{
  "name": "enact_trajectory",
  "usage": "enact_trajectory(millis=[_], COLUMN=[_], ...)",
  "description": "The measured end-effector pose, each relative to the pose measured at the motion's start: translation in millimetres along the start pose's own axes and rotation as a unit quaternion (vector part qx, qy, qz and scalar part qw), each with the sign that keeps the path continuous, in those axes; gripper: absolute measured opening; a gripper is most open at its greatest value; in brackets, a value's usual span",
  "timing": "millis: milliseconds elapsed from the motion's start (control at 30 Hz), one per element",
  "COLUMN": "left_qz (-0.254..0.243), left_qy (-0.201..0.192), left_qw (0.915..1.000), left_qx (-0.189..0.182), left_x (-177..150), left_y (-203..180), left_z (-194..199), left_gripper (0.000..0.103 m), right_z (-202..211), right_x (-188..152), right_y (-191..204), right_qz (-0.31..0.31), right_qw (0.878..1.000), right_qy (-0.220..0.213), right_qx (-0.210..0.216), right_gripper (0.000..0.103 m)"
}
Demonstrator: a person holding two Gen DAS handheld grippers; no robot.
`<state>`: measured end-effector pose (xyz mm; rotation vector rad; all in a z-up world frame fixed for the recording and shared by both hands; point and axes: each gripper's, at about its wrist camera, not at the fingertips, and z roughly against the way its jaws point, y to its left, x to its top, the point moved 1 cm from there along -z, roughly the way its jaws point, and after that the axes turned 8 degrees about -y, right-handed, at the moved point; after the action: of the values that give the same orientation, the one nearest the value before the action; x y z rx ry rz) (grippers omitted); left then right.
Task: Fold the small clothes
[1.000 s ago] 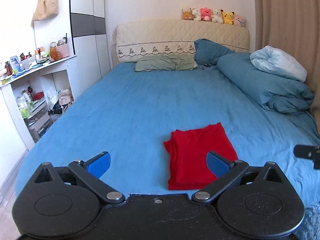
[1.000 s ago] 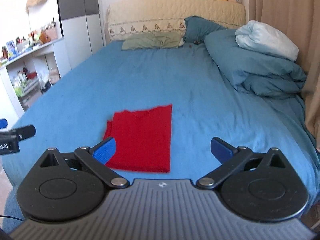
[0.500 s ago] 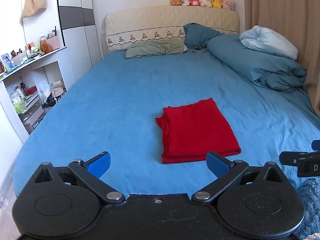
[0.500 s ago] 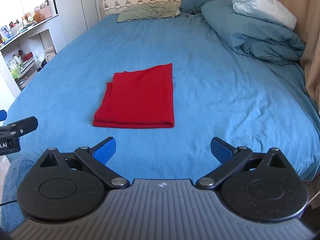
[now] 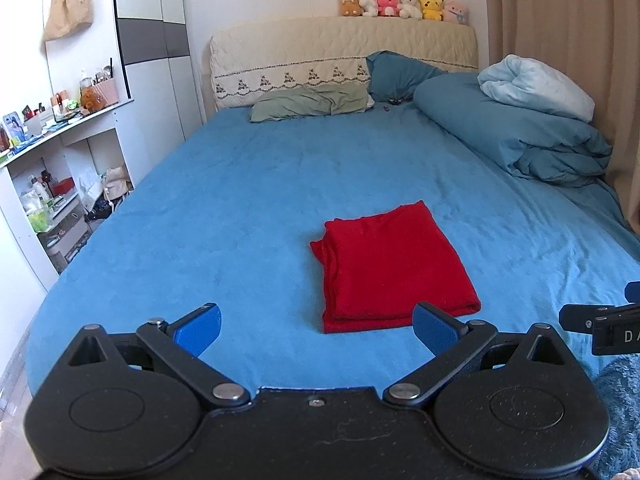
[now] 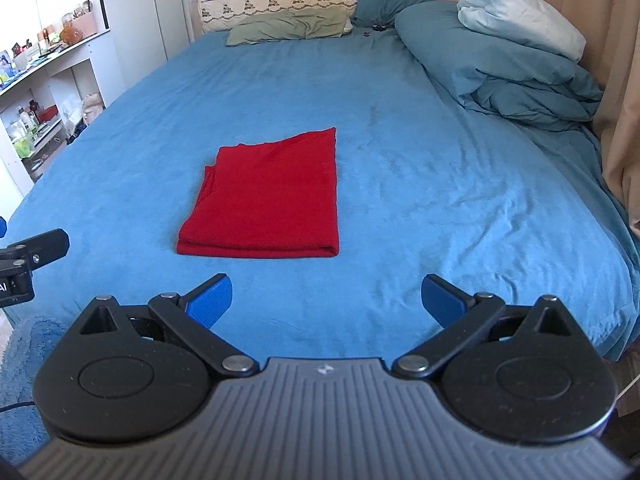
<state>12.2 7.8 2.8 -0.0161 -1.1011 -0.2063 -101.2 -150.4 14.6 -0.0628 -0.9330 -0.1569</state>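
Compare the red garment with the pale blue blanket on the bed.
The red garment is folded into a flat, neat rectangle; the pale blue blanket is bunched into a loose, puffy heap. The garment lies directly on the blue sheet near the foot of the bed; the blanket sits on top of the darker blue duvet by the curtain. Neither is touched by a gripper; both rest on the bed.

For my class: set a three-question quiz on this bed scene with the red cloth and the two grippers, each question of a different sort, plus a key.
1. True or false: the left gripper clamps the red cloth.
2. The cloth lies: A crumpled, B folded flat, C hanging off the bed.
3. Fill in: the right gripper is ____.

Key: 1 false; 2 B; 3 open.
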Motion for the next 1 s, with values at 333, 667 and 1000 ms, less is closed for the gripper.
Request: enact_trajectory(millis=[333,667,1000], left_qz=[-0.002,-0.001,-0.003], left_qy=[-0.009,-0.014,-0.014], left_qw=[0.9999,0.9999,0.9999], left_qx=[0.006,0.008,0.007], left_x=[1.8,1.4,3.1], left_y=[2.8,1.1,4.0], left_z=[3.1,5.2,5.7], left_gripper=[0.103,0.103,0.103], right_z=[-1.4,-2.1,-1.2], right_x=[-0.2,-0.4,0.9], right_y=[-0.7,-2.0,-2.6], right_qz=[-0.002,-0.002,-0.007], right_qw=[1.000,1.000,1.000], right_qy=[-0.001,-0.001,0.000], right_qx=[-0.002,-0.003,-0.001], right_gripper=[0.103,0.103,0.103])
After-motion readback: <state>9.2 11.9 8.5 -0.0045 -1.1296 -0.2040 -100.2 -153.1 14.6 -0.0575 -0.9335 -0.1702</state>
